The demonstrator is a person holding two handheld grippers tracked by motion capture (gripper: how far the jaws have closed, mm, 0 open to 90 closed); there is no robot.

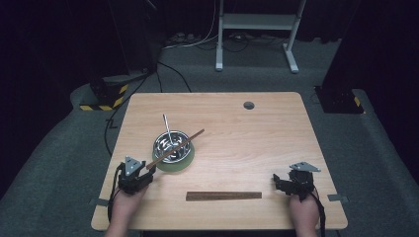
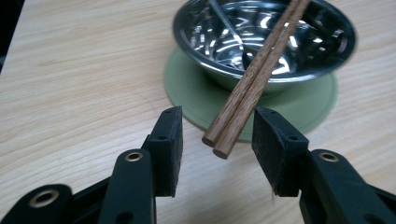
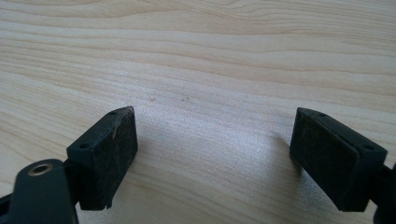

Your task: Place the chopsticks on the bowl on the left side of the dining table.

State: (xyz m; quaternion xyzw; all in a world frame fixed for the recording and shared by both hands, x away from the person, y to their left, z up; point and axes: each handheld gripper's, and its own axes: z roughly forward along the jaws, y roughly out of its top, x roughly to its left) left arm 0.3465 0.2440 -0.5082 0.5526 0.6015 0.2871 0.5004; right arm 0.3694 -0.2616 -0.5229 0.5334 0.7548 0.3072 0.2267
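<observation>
Chopsticks [image 2: 254,74] of dark brown wood, round in section and lying as a pair, slant across the rim of a polished steel bowl [image 2: 322,56], their butt ends reaching out between the felt-faced pads [image 2: 173,149] of the left gripper [image 2: 217,149]. Its jaws stand apart, pads clear of the wood on both sides. A thin metal utensil [image 1: 167,126] leans in the bowl, which sits on a flat, round, matte green mat [image 2: 187,93] toward the left edge of the pale, grained tabletop [image 1: 257,143]. A long, flat, dark wooden strip [image 1: 223,195] lies along the near edge, between the hands. By the near right corner the right gripper [image 3: 212,156] hangs wide open over bare wood.
</observation>
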